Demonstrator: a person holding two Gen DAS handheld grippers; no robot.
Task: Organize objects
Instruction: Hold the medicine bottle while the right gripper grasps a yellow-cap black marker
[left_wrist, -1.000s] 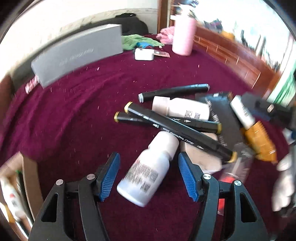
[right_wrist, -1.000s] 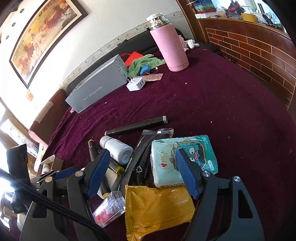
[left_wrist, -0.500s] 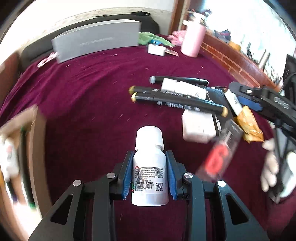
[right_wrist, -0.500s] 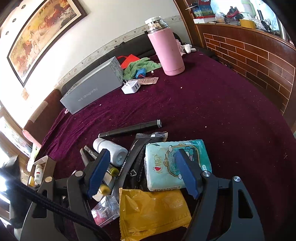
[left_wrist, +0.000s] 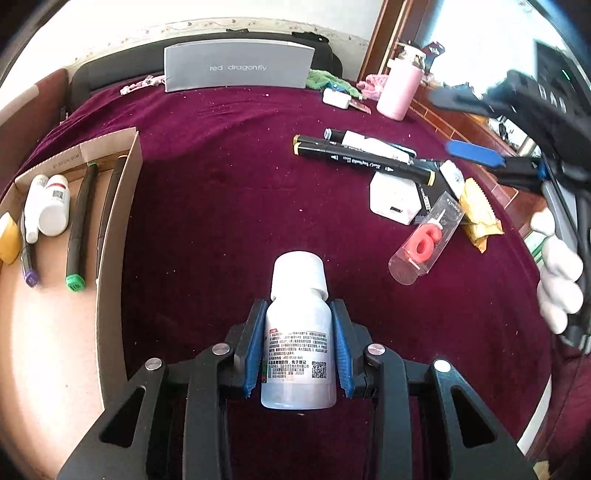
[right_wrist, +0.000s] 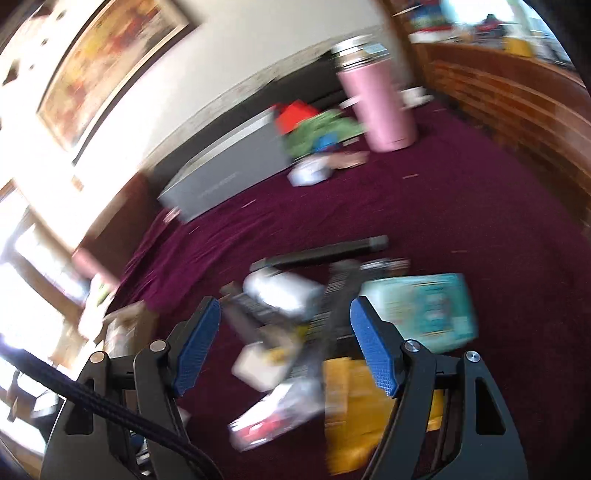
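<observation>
My left gripper (left_wrist: 298, 317) is shut on a white pill bottle (left_wrist: 298, 343) with a printed label, held above the maroon cloth. A cardboard box (left_wrist: 122, 192) to its left holds white bottles (left_wrist: 53, 205) and markers (left_wrist: 79, 221). A pile lies to the right: black markers (left_wrist: 362, 159), a white charger (left_wrist: 393, 199), a red "6" candle in a clear pack (left_wrist: 424, 243), a yellow packet (left_wrist: 478, 214). My right gripper (right_wrist: 284, 321) is open and empty above the same pile, over a white bottle (right_wrist: 284, 291), a teal tissue pack (right_wrist: 424, 310) and a yellow packet (right_wrist: 354, 406); this view is blurred.
A grey box (left_wrist: 238, 68) stands at the back edge. A pink flask (left_wrist: 399, 90), green cloth (left_wrist: 328, 81) and a small white adapter (left_wrist: 336, 98) sit at the back right. A wooden ledge (right_wrist: 517, 99) borders the right side.
My left gripper closed on the white bottle, lifted it out of the pile and swung left toward the cardboard box. My right gripper, still open, is moving quickly over the pile.
</observation>
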